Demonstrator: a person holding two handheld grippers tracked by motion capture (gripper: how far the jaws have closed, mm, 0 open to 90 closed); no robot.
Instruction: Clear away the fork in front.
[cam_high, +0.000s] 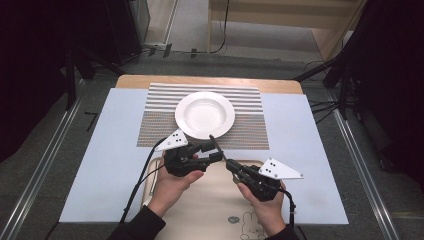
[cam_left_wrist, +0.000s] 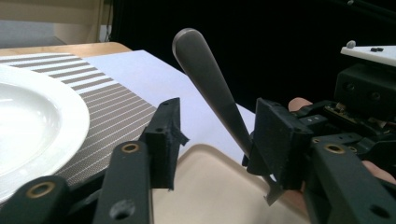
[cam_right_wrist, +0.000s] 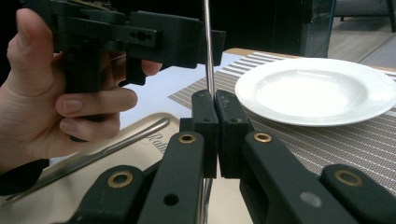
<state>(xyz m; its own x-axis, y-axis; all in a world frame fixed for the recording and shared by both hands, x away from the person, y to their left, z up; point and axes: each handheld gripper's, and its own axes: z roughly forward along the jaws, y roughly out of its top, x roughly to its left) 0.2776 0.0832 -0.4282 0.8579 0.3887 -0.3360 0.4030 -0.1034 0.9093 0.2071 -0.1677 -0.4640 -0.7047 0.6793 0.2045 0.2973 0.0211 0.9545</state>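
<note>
One wooden table (cam_high: 131, 80) carries everything, and over it lies one pale blue rectangular sheet (cam_high: 105, 150) that nearly reaches its edges. On the sheet, toward the far edge, you have one brown-and-white striped woven placemat (cam_high: 250, 120), and at the near edge one beige plastic tray (cam_high: 210, 200) with a rabbit print. One white round ceramic plate (cam_high: 205, 115) sits on the middle of the placemat.

You hold two grippers over the tray's far edge. Your right gripper (cam_right_wrist: 215, 100) has its jaws pressed together on one slim metal utensil handle (cam_left_wrist: 210, 84), which rises tilted toward the plate; which utensil it is, you cannot tell. Your left gripper (cam_left_wrist: 215, 135) has its jaws spread, one on each side of that handle, the right-hand one beside it. One more metal utensil (cam_right_wrist: 93, 156) lies flat in the tray.
</note>
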